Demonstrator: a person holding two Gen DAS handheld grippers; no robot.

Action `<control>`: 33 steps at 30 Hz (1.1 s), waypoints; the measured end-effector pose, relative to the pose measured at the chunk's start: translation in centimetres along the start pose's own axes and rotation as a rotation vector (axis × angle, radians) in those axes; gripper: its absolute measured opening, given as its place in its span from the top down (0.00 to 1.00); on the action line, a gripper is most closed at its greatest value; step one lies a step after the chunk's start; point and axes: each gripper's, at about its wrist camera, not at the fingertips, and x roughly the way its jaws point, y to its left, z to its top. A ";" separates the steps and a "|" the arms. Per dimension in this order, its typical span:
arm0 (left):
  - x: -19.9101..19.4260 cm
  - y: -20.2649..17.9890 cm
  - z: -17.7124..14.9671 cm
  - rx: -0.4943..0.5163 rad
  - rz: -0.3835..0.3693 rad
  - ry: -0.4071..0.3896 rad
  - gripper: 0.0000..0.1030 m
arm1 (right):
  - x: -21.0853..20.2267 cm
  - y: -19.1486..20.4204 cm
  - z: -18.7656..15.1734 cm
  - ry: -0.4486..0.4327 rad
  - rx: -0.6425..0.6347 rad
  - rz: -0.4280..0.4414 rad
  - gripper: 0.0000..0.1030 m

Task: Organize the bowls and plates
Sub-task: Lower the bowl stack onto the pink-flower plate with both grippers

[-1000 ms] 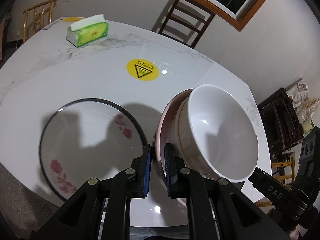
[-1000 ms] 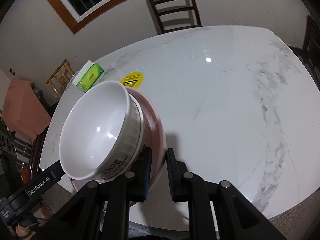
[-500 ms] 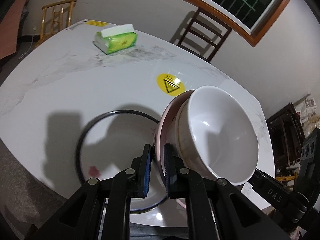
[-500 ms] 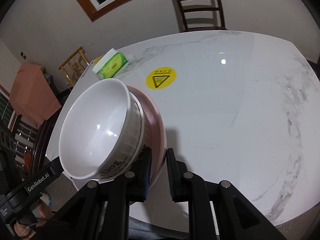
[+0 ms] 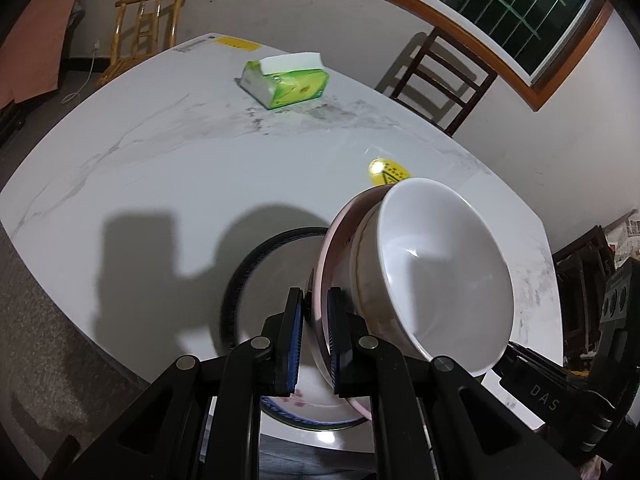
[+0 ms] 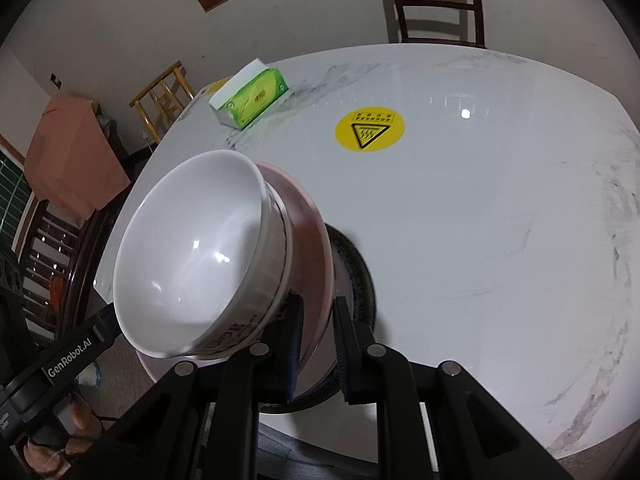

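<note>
While both tongs clamp opposite edges of the pink plate (image 5: 326,276), it hangs above the white marble counter (image 5: 160,168) with the white bowl (image 5: 444,276) sitting on it. The left tongs (image 5: 316,344) pinch the plate's rim between blue pads, and the right tongs (image 6: 318,340) grip the far rim the same way. Directly beneath lies a black-rimmed plate (image 5: 248,272) with red flowers, partly hidden by the carried stack. Farther back on the counter sit a green tissue pack (image 5: 286,82) and a round yellow warning sticker (image 6: 370,130). Wooden chairs stand beyond the counter.
</note>
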 end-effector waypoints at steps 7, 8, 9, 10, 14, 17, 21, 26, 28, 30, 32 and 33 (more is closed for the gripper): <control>0.8 1.5 -0.2 -0.020 0.002 0.019 0.93 | 1.6 0.9 0.1 0.028 -0.002 -0.010 0.85; 0.9 1.7 -0.1 -0.022 0.001 0.022 0.93 | 1.7 1.0 0.1 0.030 -0.001 -0.012 0.85; 1.0 1.9 -0.1 -0.022 -0.001 0.025 0.93 | 1.8 1.2 0.1 0.033 -0.002 -0.016 0.85; 1.1 2.0 -0.1 -0.025 -0.002 0.027 0.93 | 2.0 1.2 0.0 0.036 -0.001 -0.017 0.85; 1.5 2.4 -0.2 -0.031 -0.005 0.036 0.93 | 2.4 1.5 0.0 0.047 0.002 -0.024 0.85; 1.8 2.8 -0.3 -0.035 -0.006 0.043 0.93 | 2.7 1.5 0.0 0.051 0.004 -0.031 0.85; 2.2 3.1 -0.4 -0.038 -0.009 0.057 0.93 | 3.1 1.5 -0.1 0.055 0.013 -0.032 0.84; 2.3 3.2 -0.5 -0.037 -0.008 0.053 0.93 | 3.2 1.5 0.0 0.050 0.012 -0.034 0.82; 2.3 3.2 -0.5 -0.036 -0.009 0.052 0.93 | 3.2 1.6 -0.1 0.048 0.012 -0.037 0.82; 2.3 3.1 -0.5 -0.032 -0.008 0.049 0.93 | 3.2 1.5 -0.2 0.045 0.020 -0.034 0.82; 2.2 3.1 -0.6 -0.029 -0.007 0.047 0.93 | 3.2 1.5 -0.2 0.043 0.018 -0.035 0.82; 2.2 3.1 -0.6 -0.027 -0.006 0.046 0.93 | 3.1 1.6 -0.3 0.041 0.014 -0.038 0.82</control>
